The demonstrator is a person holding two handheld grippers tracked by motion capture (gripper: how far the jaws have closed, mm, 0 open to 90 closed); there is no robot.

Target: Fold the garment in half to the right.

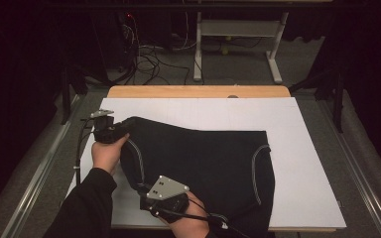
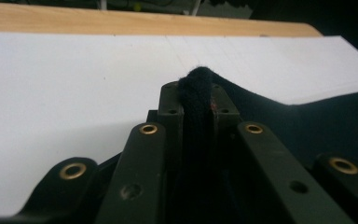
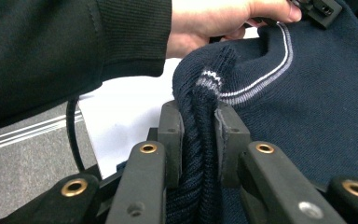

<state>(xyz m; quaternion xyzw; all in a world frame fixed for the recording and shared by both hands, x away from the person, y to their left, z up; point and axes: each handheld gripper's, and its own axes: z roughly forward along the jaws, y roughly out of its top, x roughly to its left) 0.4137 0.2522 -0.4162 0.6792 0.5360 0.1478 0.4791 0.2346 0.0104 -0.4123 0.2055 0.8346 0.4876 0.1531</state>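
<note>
A dark navy knitted sweater [image 1: 203, 158] with thin white stripes along its edges lies spread on the white sheet [image 1: 297, 148]. My left gripper [image 1: 124, 126] is shut on the sweater's upper left corner, a bunched fold [image 2: 196, 84] standing up between its jaws. My right gripper [image 1: 146, 191] is shut on the ribbed, striped edge [image 3: 205, 93] at the sweater's lower left. Both pinched parts are lifted a little off the sheet. In the right gripper view the other hand [image 3: 209, 23] is seen holding its gripper farther along the same edge.
The white sheet covers a wooden table [image 1: 198, 91] whose far edge shows bare. Metal rails [image 1: 44, 163] run along both sides. Beyond the table stand a white frame [image 1: 238, 29] and loose cables [image 1: 149, 59] on the floor.
</note>
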